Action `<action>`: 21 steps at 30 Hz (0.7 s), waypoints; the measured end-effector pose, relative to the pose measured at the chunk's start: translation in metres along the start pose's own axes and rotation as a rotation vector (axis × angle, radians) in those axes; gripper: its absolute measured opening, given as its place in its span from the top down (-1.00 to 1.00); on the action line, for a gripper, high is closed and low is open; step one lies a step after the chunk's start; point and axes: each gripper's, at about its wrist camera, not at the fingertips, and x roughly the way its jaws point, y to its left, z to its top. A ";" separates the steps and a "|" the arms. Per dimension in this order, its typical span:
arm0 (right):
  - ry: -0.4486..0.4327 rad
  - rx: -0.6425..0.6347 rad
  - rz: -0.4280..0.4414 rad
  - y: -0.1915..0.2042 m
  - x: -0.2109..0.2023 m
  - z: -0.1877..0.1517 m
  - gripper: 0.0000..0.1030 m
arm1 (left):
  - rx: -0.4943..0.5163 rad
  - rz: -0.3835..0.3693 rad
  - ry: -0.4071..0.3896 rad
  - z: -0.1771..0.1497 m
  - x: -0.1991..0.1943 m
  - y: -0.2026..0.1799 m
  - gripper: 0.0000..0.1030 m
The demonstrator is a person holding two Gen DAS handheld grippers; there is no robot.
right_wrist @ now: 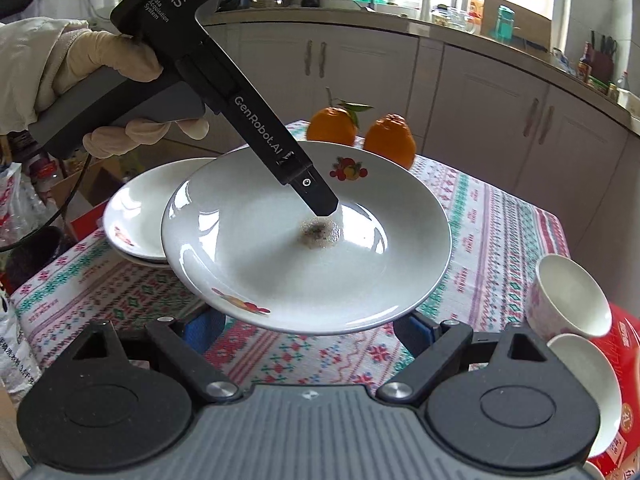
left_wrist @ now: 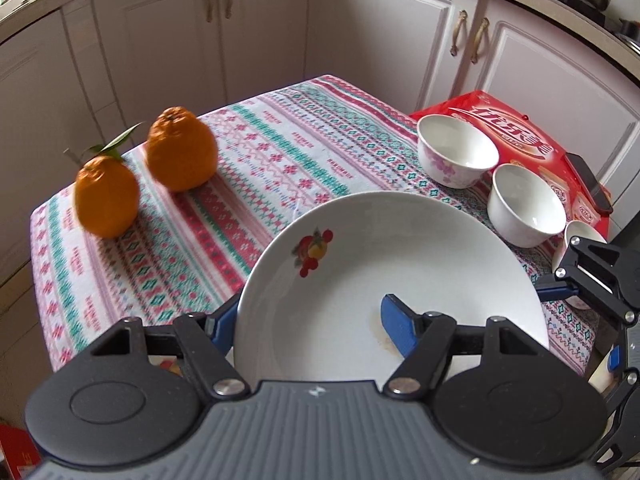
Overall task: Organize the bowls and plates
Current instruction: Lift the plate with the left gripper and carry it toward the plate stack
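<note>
Patterned woven tablecloth (left_wrist: 256,152) under glossy round plate (left_wrist: 400,248), apparently claw-gripped.

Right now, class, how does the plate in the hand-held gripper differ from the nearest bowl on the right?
The plate is wide, shallow, fruit-printed and held above the tablecloth by the left hand-held gripper; the bowl is small, deep, plain and sits unheld. Both are white.
</note>
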 end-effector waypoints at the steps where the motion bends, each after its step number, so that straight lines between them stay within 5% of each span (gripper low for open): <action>1: -0.001 -0.007 0.010 0.003 0.001 0.002 -0.81 | -0.012 0.008 -0.001 -0.005 -0.003 0.002 -0.39; 21: 0.027 -0.108 0.116 0.048 0.033 0.023 -0.81 | -0.189 0.066 -0.002 -0.071 -0.023 0.053 -0.39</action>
